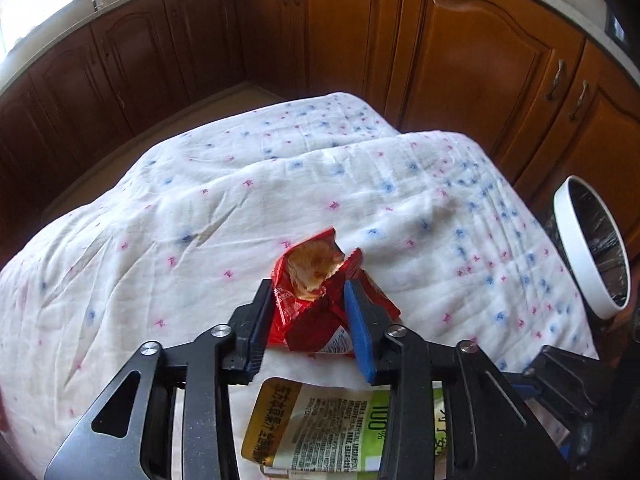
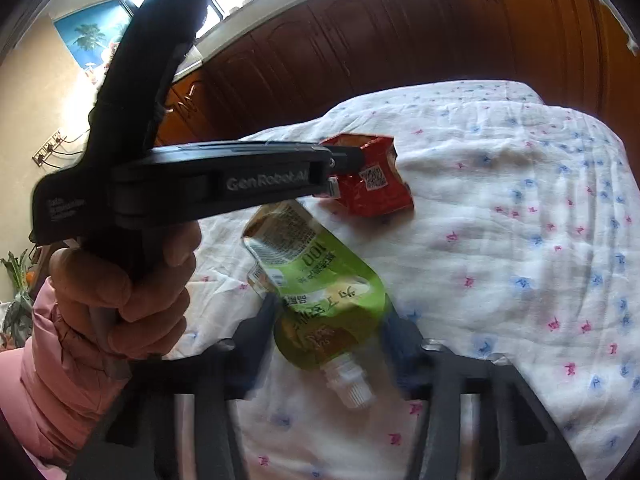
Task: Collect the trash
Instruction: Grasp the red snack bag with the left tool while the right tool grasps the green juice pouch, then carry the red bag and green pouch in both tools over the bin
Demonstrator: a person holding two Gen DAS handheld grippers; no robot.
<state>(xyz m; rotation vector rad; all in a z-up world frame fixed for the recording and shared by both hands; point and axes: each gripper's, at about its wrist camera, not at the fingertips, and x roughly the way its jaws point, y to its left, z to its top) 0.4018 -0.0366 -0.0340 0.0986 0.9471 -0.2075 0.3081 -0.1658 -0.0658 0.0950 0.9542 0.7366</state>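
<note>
A white cloth with small pink and blue marks (image 1: 248,208) is covering the worktop. The left gripper (image 1: 308,304) is closing its black and blue pads on a torn red foil snack wrapper (image 1: 316,312) lying at the cloth's centre, pads pressing its sides. At 6 o'clock from the wrapper, a green and gold drink pouch with a white spout (image 2: 320,292) is lying flat. The right gripper (image 2: 330,320) is straddling the pouch, jaws blurred, so I cannot tell whether they are touching it. A white-rimmed bin lined with plastic (image 1: 576,256) is standing at 3 o'clock, beside the worktop
</note>
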